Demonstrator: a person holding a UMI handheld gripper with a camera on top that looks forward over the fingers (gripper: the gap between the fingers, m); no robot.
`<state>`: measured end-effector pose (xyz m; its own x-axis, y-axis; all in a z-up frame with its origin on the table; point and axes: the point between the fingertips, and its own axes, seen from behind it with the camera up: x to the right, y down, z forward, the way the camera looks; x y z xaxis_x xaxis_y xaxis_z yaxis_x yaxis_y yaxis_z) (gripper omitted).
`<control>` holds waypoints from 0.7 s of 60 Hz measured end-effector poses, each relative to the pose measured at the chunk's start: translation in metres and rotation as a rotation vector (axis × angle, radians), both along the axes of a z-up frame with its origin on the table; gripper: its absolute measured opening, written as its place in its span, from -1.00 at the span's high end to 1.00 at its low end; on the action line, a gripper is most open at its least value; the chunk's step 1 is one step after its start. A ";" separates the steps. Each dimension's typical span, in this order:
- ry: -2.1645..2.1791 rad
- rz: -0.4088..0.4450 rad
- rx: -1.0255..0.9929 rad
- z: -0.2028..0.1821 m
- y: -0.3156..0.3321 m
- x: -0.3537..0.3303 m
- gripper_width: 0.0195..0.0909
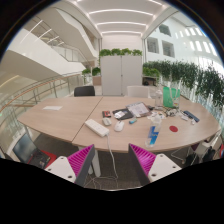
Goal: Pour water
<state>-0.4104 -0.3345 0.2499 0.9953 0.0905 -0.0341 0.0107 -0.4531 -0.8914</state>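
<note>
Bottle [154, 133] — blue, on the table [60, 122] — lies beyond the gripper [113, 160], fingers spread.

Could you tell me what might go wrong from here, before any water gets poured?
The gripper is open, holding nothing, well short of the table. Clutter surrounds the blue bottle, so reaching in may knock things over. Spilled water could reach the keyboard and papers nearby.
</note>
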 end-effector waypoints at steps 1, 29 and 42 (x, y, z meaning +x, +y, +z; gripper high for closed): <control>0.001 -0.003 0.001 0.000 0.001 0.001 -0.60; -0.041 -0.137 0.138 -0.084 0.108 0.153 -0.65; -0.047 -0.154 0.191 -0.150 0.218 0.208 -0.66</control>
<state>-0.2028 -0.1163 0.1002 0.9979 -0.0622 0.0159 -0.0019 -0.2759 -0.9612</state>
